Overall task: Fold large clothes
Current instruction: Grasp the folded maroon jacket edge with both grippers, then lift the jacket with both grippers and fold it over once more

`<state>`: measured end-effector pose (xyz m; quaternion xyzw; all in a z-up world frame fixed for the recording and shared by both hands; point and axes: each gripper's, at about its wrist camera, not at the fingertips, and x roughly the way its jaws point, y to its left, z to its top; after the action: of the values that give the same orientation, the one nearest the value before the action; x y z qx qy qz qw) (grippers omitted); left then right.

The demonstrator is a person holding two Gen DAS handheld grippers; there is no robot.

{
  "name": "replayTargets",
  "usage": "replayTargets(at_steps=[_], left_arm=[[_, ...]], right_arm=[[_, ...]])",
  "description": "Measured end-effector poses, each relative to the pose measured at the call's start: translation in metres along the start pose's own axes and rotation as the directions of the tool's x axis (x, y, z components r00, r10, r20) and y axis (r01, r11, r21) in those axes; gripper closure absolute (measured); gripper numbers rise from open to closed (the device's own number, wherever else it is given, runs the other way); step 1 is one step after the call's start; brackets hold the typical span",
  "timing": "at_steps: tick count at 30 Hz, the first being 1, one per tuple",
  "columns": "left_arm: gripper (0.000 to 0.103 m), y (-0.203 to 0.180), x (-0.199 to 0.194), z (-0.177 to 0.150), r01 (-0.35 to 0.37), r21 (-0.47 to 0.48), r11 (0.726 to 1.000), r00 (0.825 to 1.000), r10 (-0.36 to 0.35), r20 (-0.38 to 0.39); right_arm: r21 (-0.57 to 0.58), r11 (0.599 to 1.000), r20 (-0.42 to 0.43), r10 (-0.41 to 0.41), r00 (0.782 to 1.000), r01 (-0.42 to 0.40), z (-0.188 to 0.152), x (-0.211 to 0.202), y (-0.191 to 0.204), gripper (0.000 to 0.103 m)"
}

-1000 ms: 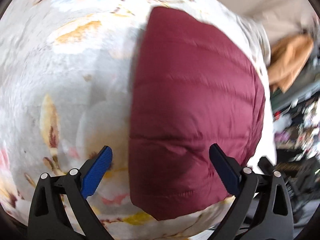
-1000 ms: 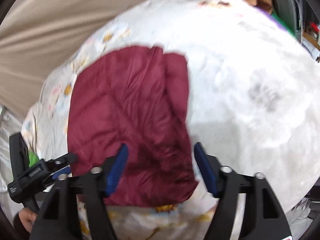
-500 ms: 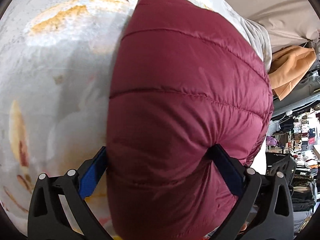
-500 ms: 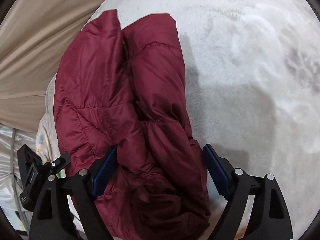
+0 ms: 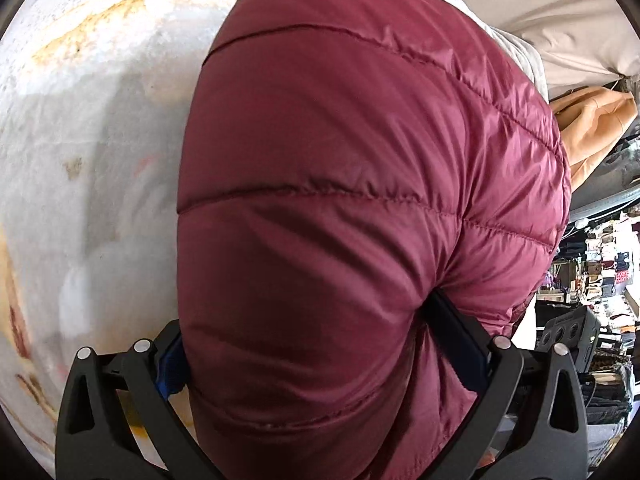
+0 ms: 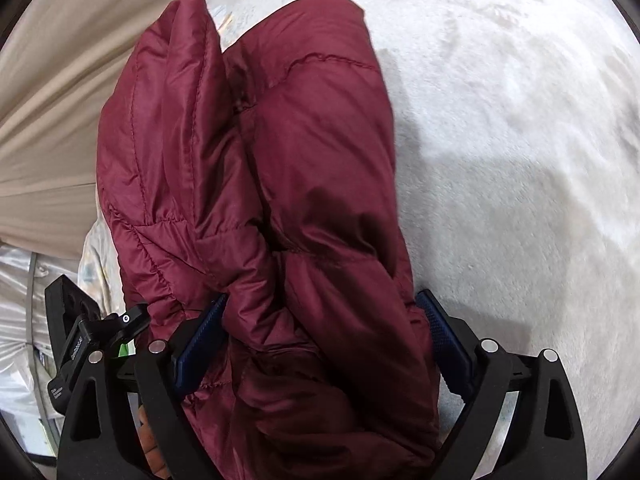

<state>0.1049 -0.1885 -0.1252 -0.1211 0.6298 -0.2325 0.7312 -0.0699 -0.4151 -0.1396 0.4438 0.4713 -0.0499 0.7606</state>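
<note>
So the maroon puffer jacket [image 5: 360, 220] is bunched up on the bed, filling the middle of both views and running from the top of the frame right down to the bottom edge. In the right wrist view it's folded over on itself, two padded lobes side by side with a crease between them.

My left gripper [image 5: 320, 352] has the jacket bulging between its blue fingers [image 5: 172, 368]. The fabric presses against both of them, but I honestly can't tell if they're clamped on it or just pushed into it.

My right gripper [image 6: 324, 340] is spreading its fingers [image 6: 200, 340] right now. The jacket sits between them, touching the left one, while the right one stands just clear at the fabric's edge.

Under it all is a fuzzy white blanket [image 6: 520, 160], with orange flower prints in the left view's upper left. A beige curtain [image 6: 60, 100] fills the right view's upper left, and a tan garment [image 5: 592, 128] hangs at the left view's right edge.
</note>
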Motion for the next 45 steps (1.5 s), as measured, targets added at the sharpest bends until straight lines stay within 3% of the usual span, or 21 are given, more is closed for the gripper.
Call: replayTargets(at_steps=[5,8,11,13,16,24,28,33,37,40,45], left_arm=[[0.006,-0.015,-0.004,0.002,-0.021,0.037,0.999,1.000,0.021,-0.008],[0.015,-0.027,-0.014,0.003,-0.030,0.077,0.997,1.000,0.030,0.003],[0.028,-0.038,-0.030,0.005,-0.037,0.123,0.992,0.999,0.034,0.028],[0.037,-0.047,-0.044,0.006,-0.027,0.151,0.988,0.999,0.020,0.049],[0.043,-0.061,-0.065,0.007,-0.017,0.192,0.981,0.997,0.003,0.074],[0.045,-0.093,-0.123,0.006,-0.005,0.293,0.956,0.985,-0.045,0.164],[0.045,-0.114,-0.150,0.004,0.000,0.344,0.939,0.974,-0.077,0.212],[0.045,-0.141,-0.188,0.006,0.010,0.407,0.913,0.952,-0.133,0.275],[0.045,-0.156,-0.219,0.004,0.022,0.453,0.891,0.927,-0.187,0.325],[0.045,-0.165,-0.247,0.001,0.033,0.489,0.872,0.897,-0.241,0.370],[0.045,-0.171,-0.302,-0.006,0.035,0.546,0.837,0.825,-0.332,0.457]], right_arm=[[0.008,0.998,-0.028,0.063,0.998,-0.063,0.014,0.006,0.013,0.043],[-0.020,0.998,-0.010,0.060,0.998,-0.060,0.015,-0.001,0.030,0.061],[-0.037,0.997,0.016,0.068,0.998,-0.067,0.014,-0.011,0.038,0.072],[-0.052,0.996,0.039,0.081,0.996,-0.079,0.011,-0.022,0.044,0.075],[-0.087,0.992,0.079,0.094,0.992,-0.087,0.007,-0.040,0.058,0.077],[-0.172,0.979,0.204,0.141,0.969,-0.106,-0.006,-0.099,0.086,0.078],[-0.213,0.970,0.272,0.171,0.947,-0.114,-0.015,-0.132,0.099,0.078],[-0.255,0.959,0.351,0.207,0.913,-0.120,-0.025,-0.170,0.115,0.078],[-0.314,0.944,0.428,0.237,0.872,-0.103,-0.032,-0.200,0.143,0.078],[-0.356,0.930,0.473,0.265,0.840,-0.093,-0.030,-0.221,0.166,0.078],[-0.458,0.887,0.542,0.333,0.772,-0.061,-0.032,-0.250,0.202,0.078]])
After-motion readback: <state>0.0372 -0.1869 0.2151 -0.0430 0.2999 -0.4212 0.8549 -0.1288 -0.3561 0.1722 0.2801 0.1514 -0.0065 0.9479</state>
